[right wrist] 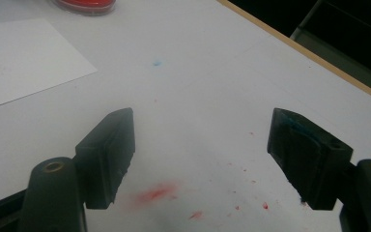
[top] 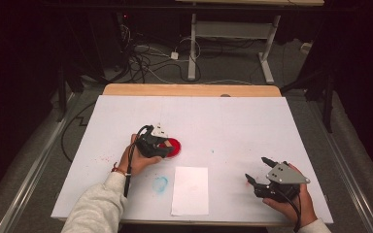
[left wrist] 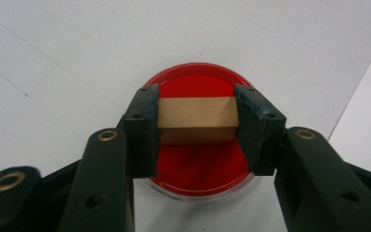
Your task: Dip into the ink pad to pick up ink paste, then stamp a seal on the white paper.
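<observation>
While the left gripper clamps a wooden block over the red ink dish, inking appears underway; the white paper on the bench looks unstamped. Right gripper rests wide, empty.

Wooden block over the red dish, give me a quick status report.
Left gripper shut on wooden block, above red ink dish. Right gripper open, empty, over stained table. White paper sheet nearby, nothing blocking.

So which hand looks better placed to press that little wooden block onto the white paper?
Probably the left. The left gripper already clamps the wooden block over the red ink dish, close to the white paper. The right gripper is open, empty, and off to the side.
</observation>
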Demonstrator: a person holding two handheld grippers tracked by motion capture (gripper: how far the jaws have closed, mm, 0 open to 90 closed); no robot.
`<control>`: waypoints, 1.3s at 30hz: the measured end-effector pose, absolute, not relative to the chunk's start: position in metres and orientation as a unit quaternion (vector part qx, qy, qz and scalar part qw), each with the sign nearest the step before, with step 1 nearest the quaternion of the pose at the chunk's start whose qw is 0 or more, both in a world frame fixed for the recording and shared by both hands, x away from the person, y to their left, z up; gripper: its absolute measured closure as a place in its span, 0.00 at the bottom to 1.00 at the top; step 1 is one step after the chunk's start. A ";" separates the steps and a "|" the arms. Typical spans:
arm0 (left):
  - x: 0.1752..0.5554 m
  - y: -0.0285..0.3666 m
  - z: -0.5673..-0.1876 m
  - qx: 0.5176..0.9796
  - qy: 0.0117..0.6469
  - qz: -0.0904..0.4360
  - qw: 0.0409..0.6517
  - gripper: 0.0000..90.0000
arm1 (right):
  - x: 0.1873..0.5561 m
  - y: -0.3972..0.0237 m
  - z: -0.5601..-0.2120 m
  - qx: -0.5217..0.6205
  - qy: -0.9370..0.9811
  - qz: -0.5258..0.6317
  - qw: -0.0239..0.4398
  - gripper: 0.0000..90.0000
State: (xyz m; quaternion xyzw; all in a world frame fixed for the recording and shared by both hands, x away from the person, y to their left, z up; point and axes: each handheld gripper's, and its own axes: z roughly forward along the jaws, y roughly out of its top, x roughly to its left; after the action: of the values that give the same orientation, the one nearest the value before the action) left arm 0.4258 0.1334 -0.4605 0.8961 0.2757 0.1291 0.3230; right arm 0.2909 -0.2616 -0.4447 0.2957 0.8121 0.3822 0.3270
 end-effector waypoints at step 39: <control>0.417 0.133 -0.441 0.886 0.274 0.174 0.332 0.60 | 0.288 -0.264 -0.446 0.292 0.814 0.377 0.331 0.29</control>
State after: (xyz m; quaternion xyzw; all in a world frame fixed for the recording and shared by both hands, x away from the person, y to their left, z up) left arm 0.4174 0.1329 -0.4412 0.8858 0.2735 0.1741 0.3320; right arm 0.2878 -0.2645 -0.4455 0.2923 0.8141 0.3769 0.3313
